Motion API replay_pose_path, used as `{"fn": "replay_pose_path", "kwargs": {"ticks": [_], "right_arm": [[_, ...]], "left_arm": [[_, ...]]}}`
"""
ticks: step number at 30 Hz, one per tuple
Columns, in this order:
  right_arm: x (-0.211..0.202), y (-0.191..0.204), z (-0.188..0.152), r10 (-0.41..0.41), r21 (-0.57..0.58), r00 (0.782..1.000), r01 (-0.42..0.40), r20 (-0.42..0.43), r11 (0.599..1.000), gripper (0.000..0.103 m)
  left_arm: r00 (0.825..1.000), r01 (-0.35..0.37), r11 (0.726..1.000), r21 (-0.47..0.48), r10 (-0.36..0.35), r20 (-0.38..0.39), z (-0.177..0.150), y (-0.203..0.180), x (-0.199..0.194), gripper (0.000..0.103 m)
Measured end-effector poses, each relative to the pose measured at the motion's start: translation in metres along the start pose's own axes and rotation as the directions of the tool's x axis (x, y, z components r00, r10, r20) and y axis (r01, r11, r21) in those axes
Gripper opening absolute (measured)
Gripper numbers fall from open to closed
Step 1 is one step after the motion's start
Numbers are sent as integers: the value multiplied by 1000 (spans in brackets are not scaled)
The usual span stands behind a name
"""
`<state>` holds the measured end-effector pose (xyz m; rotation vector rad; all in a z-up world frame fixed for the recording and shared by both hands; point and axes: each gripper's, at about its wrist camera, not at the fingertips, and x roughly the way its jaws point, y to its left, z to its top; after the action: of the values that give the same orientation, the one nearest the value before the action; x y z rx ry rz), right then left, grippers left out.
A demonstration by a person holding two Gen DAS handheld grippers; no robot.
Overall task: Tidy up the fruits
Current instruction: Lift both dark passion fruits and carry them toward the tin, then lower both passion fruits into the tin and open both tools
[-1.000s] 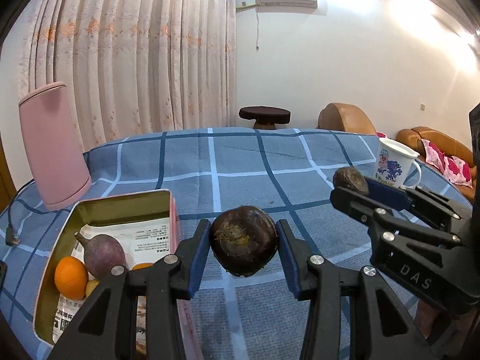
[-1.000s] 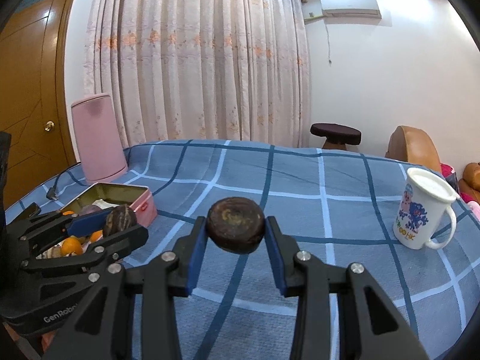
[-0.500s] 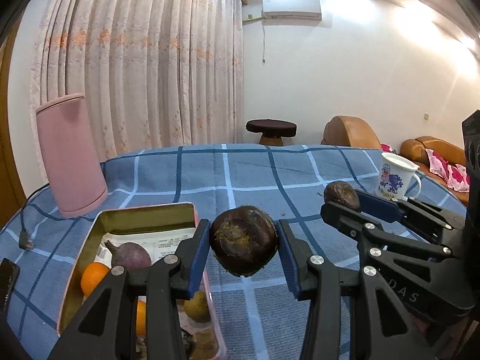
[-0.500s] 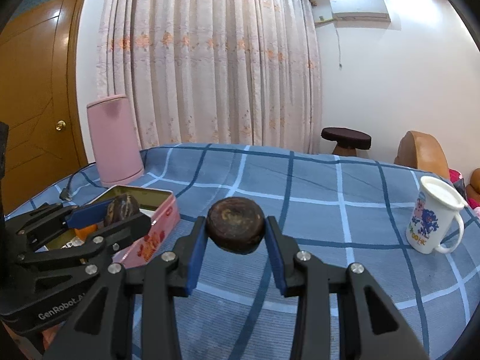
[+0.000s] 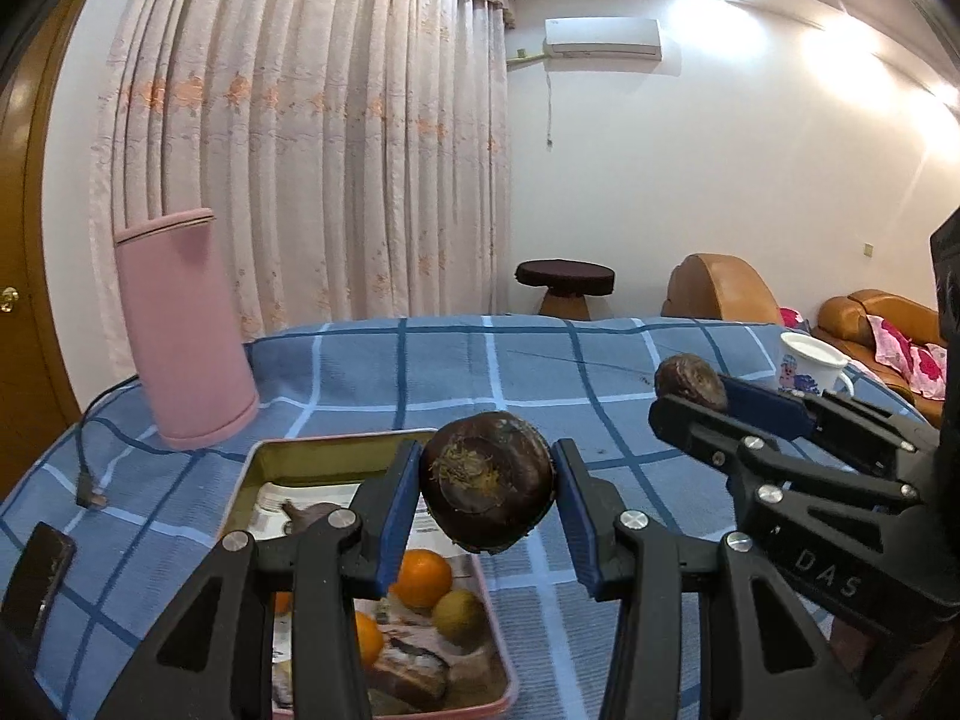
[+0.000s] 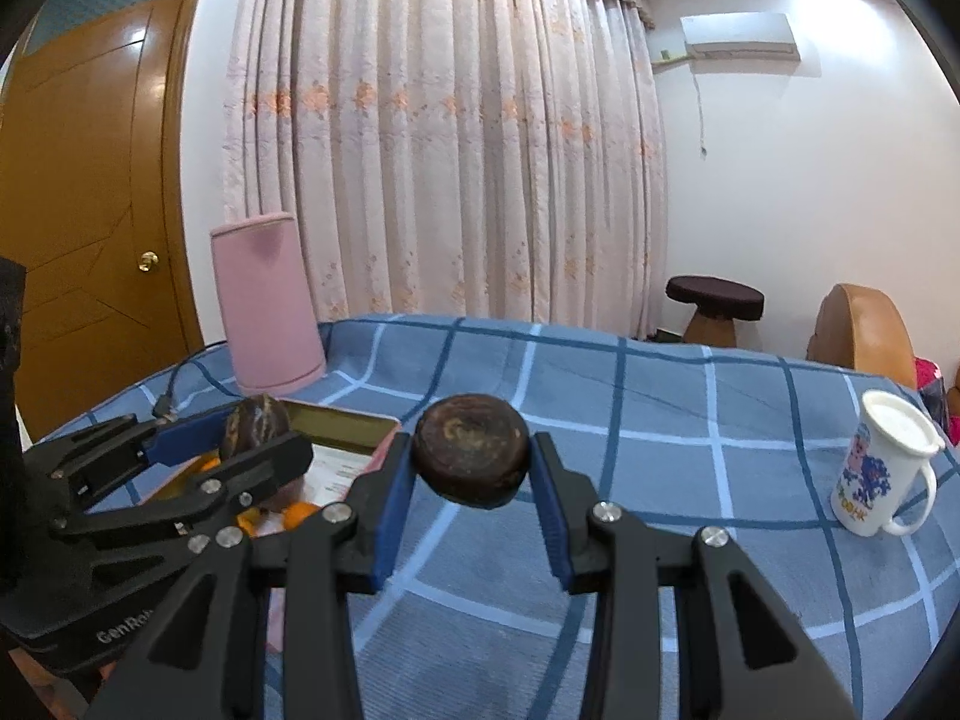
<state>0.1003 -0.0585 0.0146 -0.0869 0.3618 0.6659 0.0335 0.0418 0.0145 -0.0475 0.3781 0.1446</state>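
My left gripper (image 5: 486, 483) is shut on a dark brown round fruit (image 5: 489, 504) and holds it above the right side of an open pink tin (image 5: 312, 457). The tin holds oranges (image 5: 426, 577), a small greenish fruit (image 5: 459, 618) and a purple fruit (image 5: 312, 515) on printed paper. My right gripper (image 6: 471, 465) is shut on a flatter dark brown fruit (image 6: 471, 447) over the blue checked cloth, just right of the tin (image 6: 342, 417). Each gripper shows in the other's view, the right one (image 5: 690, 390) beside the left, the left one (image 6: 258, 429) over the tin.
A tall pink cylinder (image 5: 186, 330) stands behind the tin. A white printed mug (image 6: 882, 462) sits at the far right of the cloth. A cable (image 5: 90, 483) and a dark phone (image 5: 36, 576) lie at the left edge. A stool and sofa stand beyond.
Both grippers have carried their fruits leftward and a little up. The tin has come from the lower left to under the left gripper, and the mug has slid right.
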Motion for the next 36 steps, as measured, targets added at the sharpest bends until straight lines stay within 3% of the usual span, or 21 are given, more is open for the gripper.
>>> {"fn": "replay_pose_path", "kwargs": {"ticks": [17, 36], "right_arm": [[22, 44, 14, 81, -51, 997, -82, -14, 995, 41], [61, 84, 10, 171, -52, 980, -177, -104, 983, 41]], "left_arm": [[997, -82, 996, -33, 81, -18, -2, 45, -7, 46], [987, -140, 989, -47, 135, -90, -15, 91, -3, 46]]}}
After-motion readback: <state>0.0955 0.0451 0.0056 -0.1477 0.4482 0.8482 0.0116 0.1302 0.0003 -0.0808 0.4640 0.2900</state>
